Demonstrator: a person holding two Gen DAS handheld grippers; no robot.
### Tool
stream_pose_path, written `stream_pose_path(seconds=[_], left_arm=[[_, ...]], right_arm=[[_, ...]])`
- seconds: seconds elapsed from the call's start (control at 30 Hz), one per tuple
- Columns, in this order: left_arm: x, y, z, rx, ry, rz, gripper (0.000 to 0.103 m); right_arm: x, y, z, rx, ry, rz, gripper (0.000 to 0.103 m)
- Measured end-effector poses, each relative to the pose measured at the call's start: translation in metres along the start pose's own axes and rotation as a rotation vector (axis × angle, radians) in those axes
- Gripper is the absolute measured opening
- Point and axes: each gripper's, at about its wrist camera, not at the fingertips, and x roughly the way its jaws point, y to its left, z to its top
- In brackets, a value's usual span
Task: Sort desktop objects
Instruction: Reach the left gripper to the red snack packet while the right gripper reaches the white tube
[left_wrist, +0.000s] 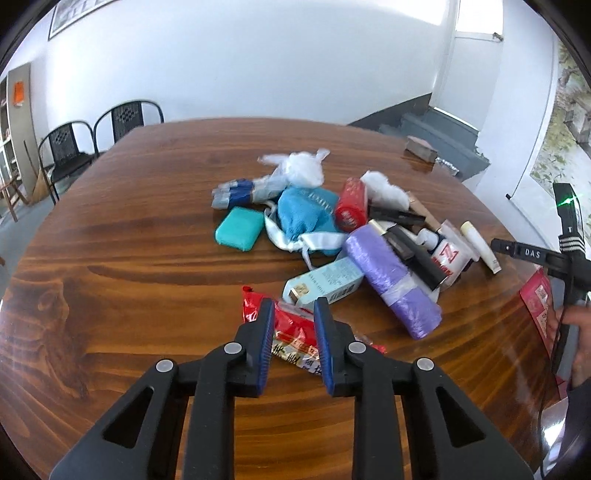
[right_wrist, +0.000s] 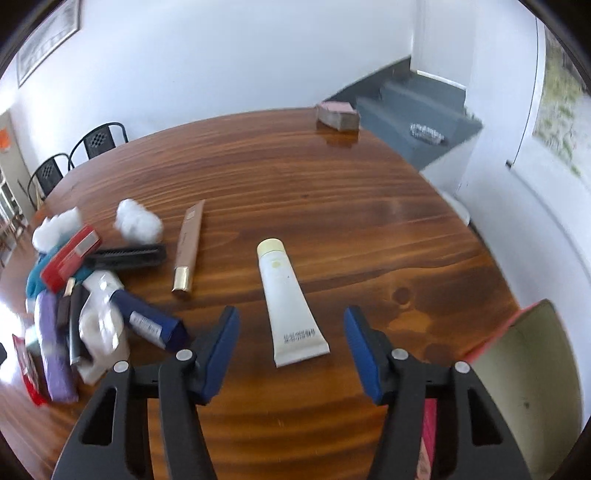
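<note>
The table (left_wrist: 129, 258) is reddish-brown with dark streaked grain. On it: a teal soap case (left_wrist: 239, 229), a blue towel pouch (left_wrist: 308, 218) trimmed white, a red can (left_wrist: 352, 205), a lilac bag roll (left_wrist: 393, 280), white cotton wads (right_wrist: 138, 220), and a cream tube (right_wrist: 286, 302). A red wrapper (left_wrist: 295, 332) carries what look like black characters. Both grippers have blue pads (right_wrist: 221, 350) on black frames.

Black tool (left_wrist: 293, 343) arms, blue pads, silver rivets.

1. "DAS" stands in white letters on the black device (left_wrist: 532, 254) at the right edge of the left wrist frame.
2. A large red "Z" marks the white bottle (left_wrist: 448, 256) (smaller print unreadable).
</note>
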Motion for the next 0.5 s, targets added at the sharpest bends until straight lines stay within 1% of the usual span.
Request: stream_pose_path(seconds=[0.1,0.13,0.17,0.2,0.23,0.27,0.3,0.33,0.43,0.5], left_arm=[[0.014,0.007,-0.003,-0.065,0.067,-0.037,0.025],[0.016,0.008,-0.004,-0.078,0.080,-0.046,0.028],[0.016,0.010,-0.006,-0.093,0.076,-0.053,0.041],[0.016,0.010,-0.006,-0.102,0.077,-0.047,0.051],[0.017,0.011,-0.007,-0.110,0.076,-0.042,0.066],[0.017,0.011,-0.008,-0.117,0.071,-0.037,0.071],[0.017,0.010,-0.010,-0.128,0.070,-0.031,0.072],[0.017,0.011,-0.010,-0.138,0.074,-0.030,0.072],[0.026,0.012,-0.012,-0.184,0.119,-0.025,0.072],[0.029,0.013,-0.014,-0.214,0.121,-0.025,0.076]], right_arm=[[0.009,0.006,0.003,-0.005,0.004,-0.006,0.063],[0.011,0.006,0.004,0.002,0.007,-0.007,0.063],[0.015,0.005,0.004,0.012,0.011,-0.005,0.063],[0.018,0.004,0.005,0.026,0.012,0.004,0.063],[0.020,0.003,0.006,0.036,0.013,0.009,0.066],[0.022,0.001,0.006,0.048,0.013,0.008,0.069],[0.023,0.000,0.007,0.054,0.009,0.005,0.076],[0.025,0.000,0.007,0.056,0.006,0.001,0.080],[0.029,0.002,0.005,0.057,0.006,0.005,0.080],[0.034,0.004,0.004,0.057,0.011,0.009,0.080]])
